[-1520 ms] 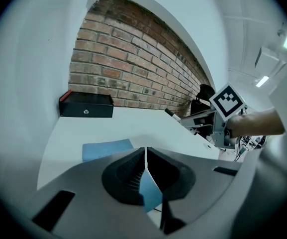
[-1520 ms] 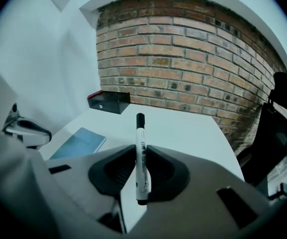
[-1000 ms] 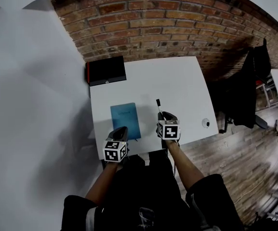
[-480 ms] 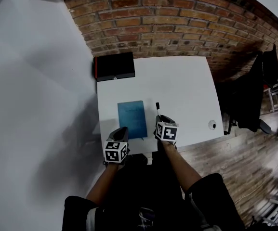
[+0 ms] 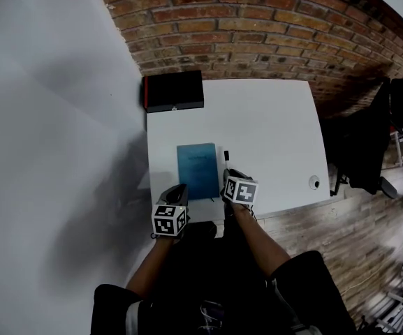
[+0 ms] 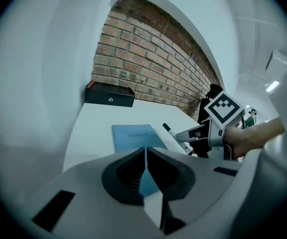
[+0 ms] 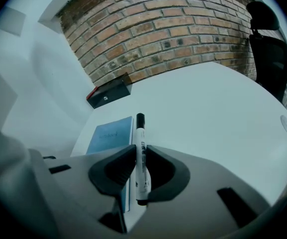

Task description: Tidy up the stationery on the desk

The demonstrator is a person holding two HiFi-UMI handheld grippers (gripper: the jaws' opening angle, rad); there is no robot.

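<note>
A blue notebook [image 5: 196, 171] lies flat near the front edge of the white desk [image 5: 271, 131]. My right gripper [image 5: 230, 176] hovers just to its right, shut on a white marker [image 5: 226, 160] with a black cap that points away from me. In the right gripper view the marker [image 7: 141, 153] stands between the pads of that gripper [image 7: 141, 158], with the notebook [image 7: 108, 133] to the left. My left gripper [image 5: 179, 190] is at the notebook's near left corner, its jaws shut and empty [image 6: 146, 156]. The left gripper view also shows the notebook [image 6: 136, 137] and marker [image 6: 169, 130].
A black box [image 5: 174, 91] with a red edge sits at the desk's far left corner against the brick wall [image 5: 257, 33]. A round cable grommet [image 5: 315, 182] is near the front right corner. A black office chair [image 5: 369, 145] stands right of the desk.
My right gripper has carried the marker left, closer to the notebook's right edge, and lower. The left gripper has drifted a little to the left of the notebook. The head view has shifted.
</note>
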